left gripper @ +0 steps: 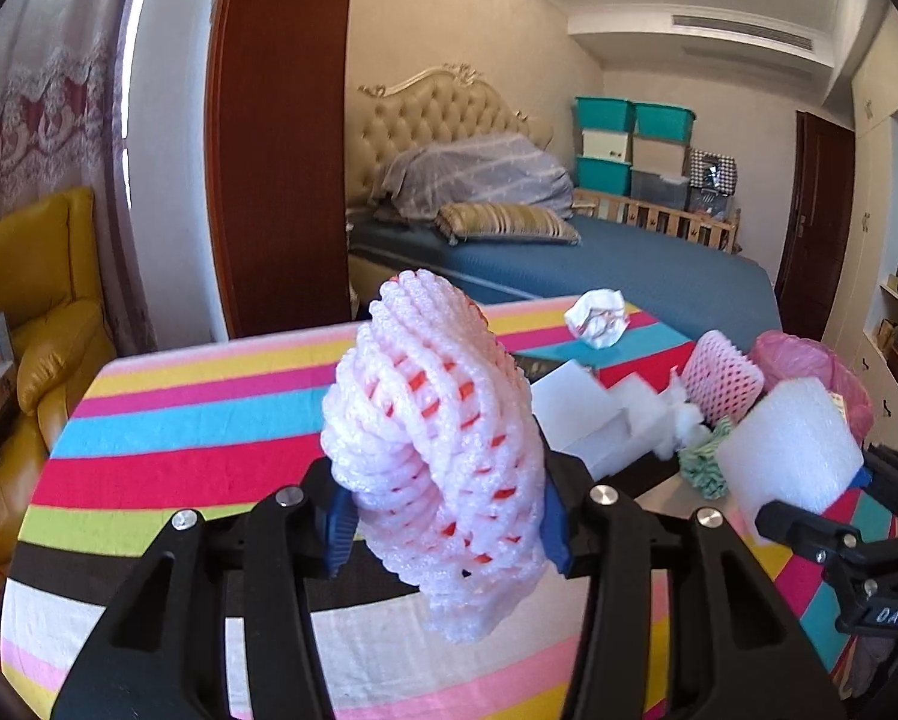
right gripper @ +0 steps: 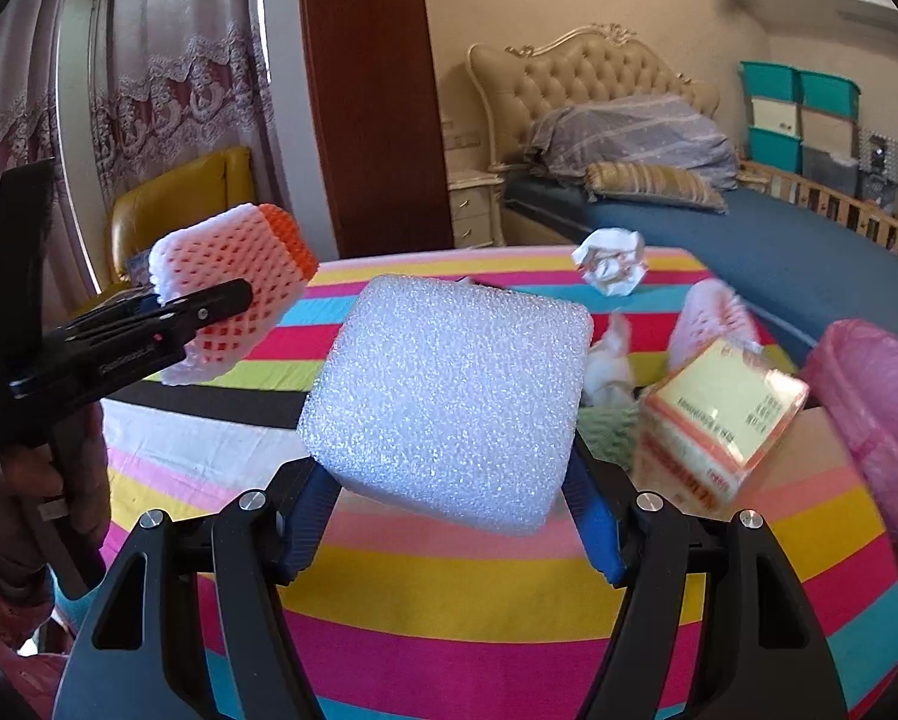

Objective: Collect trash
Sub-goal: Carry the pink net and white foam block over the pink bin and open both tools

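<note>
Foam fruit net [left gripper: 443,450], white over orange, sits centre of the left wrist view, pinched between my left gripper [left gripper: 449,531]'s blue pads, jaws narrowed onto it and the net bulging above and hanging below them. It is lifted clear of the striped tablecloth [left gripper: 179,420]. In the right wrist view the white foam block [right gripper: 455,390] fills the middle, clamped at its lower corners by my right gripper [right gripper: 449,531], also off the cloth. More trash at right of the left view: a crumpled paper ball [left gripper: 597,319] near the far table edge, a second foam net [left gripper: 722,375] further right, white foam scraps [left gripper: 593,420] and a green-white wad [left gripper: 706,462] between. Pink bag [right gripper: 875,408] at right edge of the right view, a blurred yellow-labelled packet [right gripper: 725,420] just beside it. Beyond: bed [left gripper: 599,264], yellow armchair [left gripper: 35,312] at left.
</note>
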Demonstrator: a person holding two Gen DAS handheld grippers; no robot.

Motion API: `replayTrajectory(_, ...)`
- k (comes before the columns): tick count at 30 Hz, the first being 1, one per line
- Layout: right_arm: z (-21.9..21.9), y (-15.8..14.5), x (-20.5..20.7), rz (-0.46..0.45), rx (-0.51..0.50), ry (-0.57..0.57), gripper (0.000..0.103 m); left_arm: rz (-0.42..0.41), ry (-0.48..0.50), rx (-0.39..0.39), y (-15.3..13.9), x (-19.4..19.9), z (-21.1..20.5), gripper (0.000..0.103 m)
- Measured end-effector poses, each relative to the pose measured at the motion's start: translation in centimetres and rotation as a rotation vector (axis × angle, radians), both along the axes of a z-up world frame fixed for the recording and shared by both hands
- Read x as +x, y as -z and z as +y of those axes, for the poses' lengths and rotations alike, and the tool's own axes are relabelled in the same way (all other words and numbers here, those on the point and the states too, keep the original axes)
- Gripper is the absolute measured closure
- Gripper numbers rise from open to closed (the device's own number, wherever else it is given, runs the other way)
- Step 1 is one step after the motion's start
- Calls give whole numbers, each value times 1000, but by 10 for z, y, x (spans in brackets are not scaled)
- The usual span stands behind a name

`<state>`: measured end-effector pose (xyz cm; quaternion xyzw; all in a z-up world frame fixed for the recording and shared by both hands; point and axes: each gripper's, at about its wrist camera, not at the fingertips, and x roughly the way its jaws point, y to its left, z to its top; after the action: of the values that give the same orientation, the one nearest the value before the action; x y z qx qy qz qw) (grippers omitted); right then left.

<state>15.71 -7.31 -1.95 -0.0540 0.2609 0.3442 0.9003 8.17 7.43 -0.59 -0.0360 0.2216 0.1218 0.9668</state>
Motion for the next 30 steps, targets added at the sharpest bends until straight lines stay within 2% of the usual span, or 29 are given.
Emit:
replayTrajectory(11,-44,-30,5,-129,33,137,37,-74,98,42,-19,4,-43,55)
replayTrajectory(19,-83,-31,16,-145,48,232,37,-92,200,67,-24,19,-82,54)
replayTrajectory(30,-151,-30,42,-170,31,398,37,-100,371,52,-32,52,-139,54)
